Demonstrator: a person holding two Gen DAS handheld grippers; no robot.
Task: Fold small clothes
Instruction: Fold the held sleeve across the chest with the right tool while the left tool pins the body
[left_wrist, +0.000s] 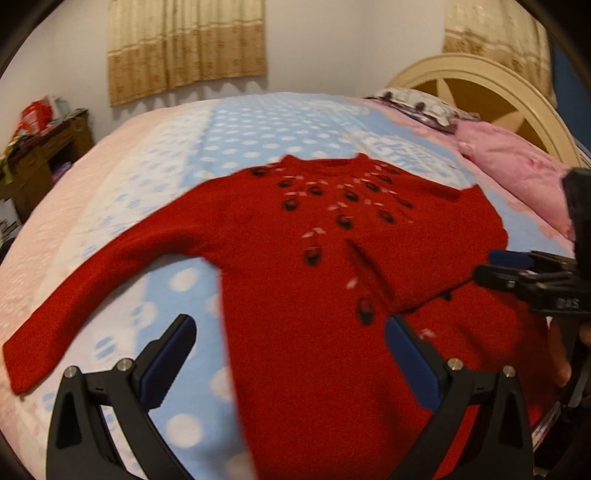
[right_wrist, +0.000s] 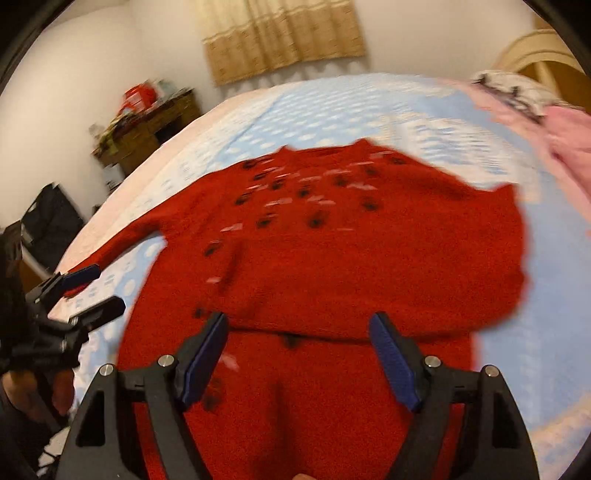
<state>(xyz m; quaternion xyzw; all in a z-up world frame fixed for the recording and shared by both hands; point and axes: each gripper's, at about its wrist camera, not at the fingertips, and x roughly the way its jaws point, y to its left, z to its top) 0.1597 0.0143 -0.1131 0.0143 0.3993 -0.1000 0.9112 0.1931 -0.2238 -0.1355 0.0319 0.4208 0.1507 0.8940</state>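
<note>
A: Both sets of jaws stand spread with nothing pinched. The right gripper (right_wrist: 297, 360) hangs over the red sweater (right_wrist: 332, 258), just short of the edge of the sleeve already folded across the body.

B: And the left gripper (left_wrist: 290, 360)?

A: It straddles the sweater's side edge; the other sleeve (left_wrist: 92, 295) lies stretched out well beyond its left jaw on the bed (left_wrist: 177, 288).

B: So one sleeve is in, I'd judge. Next is that long sleeve.

A: The knit looks fuzzy and thick with dark, blurred motifs, so pinch near the cuff.
</note>
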